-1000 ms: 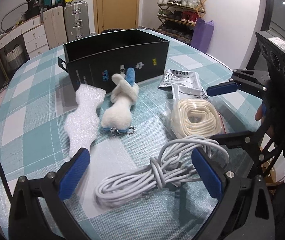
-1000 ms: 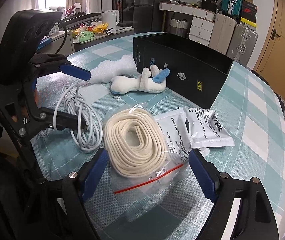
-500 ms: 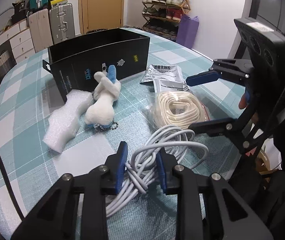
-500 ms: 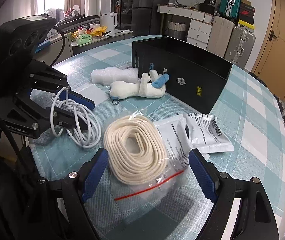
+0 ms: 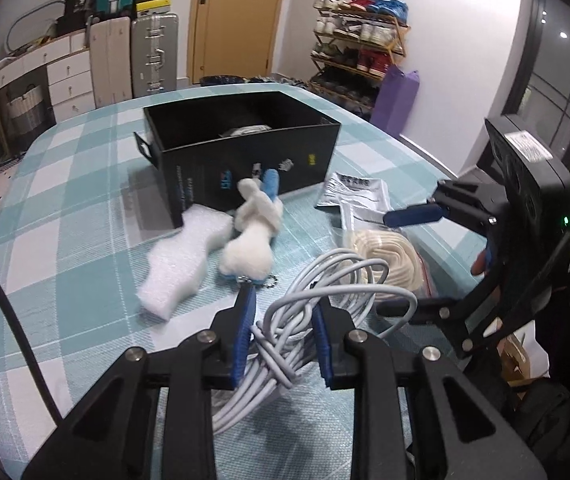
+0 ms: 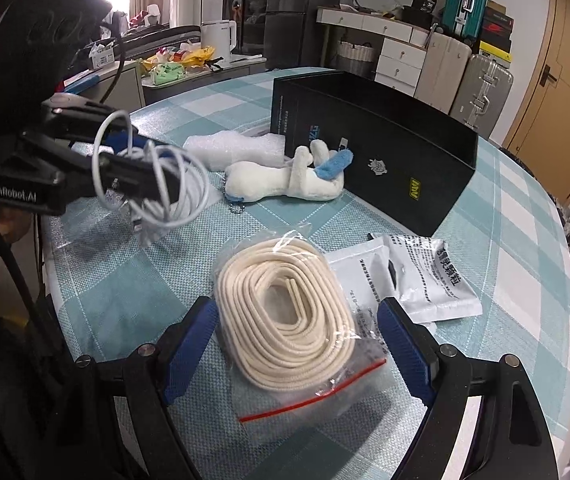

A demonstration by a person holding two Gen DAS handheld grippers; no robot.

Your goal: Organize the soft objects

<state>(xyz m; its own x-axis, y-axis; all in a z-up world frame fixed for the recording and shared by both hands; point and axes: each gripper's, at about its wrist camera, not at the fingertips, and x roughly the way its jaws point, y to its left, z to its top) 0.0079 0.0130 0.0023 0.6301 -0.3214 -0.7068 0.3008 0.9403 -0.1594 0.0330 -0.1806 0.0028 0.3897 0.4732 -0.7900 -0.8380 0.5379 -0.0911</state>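
1. Left tongs [image 5: 283,330] clenched on the bundle of white cable [image 5: 285,344]; blue pads pinch the knotted middle, loops spilling out ahead and to the side. In the right wrist view the bundle looks lifted clear of the surface [image 6: 125,280], though its lowest loops may touch.
2. Right tongs [image 6: 297,344] released, jaws standing wide on either side of the bagged coil of cream rope [image 6: 285,312], pads not pressing on it. The bag lies flat on the surface.
3. Black box [image 5: 245,160] stands open beyond the loose items. Something pale shows inside it; cannot tell what. Judged the likely bin for the soft things.
4. Progress, as a judgement: early. One item in hand, possibly one already boxed. Left on the surface: white foam piece [image 5: 177,264], plush toy [image 5: 253,240] with a blue part and a key chain, the bagged rope, and printed packets [image 6: 425,280] next to the rope.
5. In the way: plush toy and foam lie just in front of the box's near wall, between cable and box. Trailing cable loops could snag the toy or its chain if carried low. The box wall must be cleared from above.
6. Around: checked cloth on the surface; suitcases, drawers, a door and a shoe rack well behind. None interfere.
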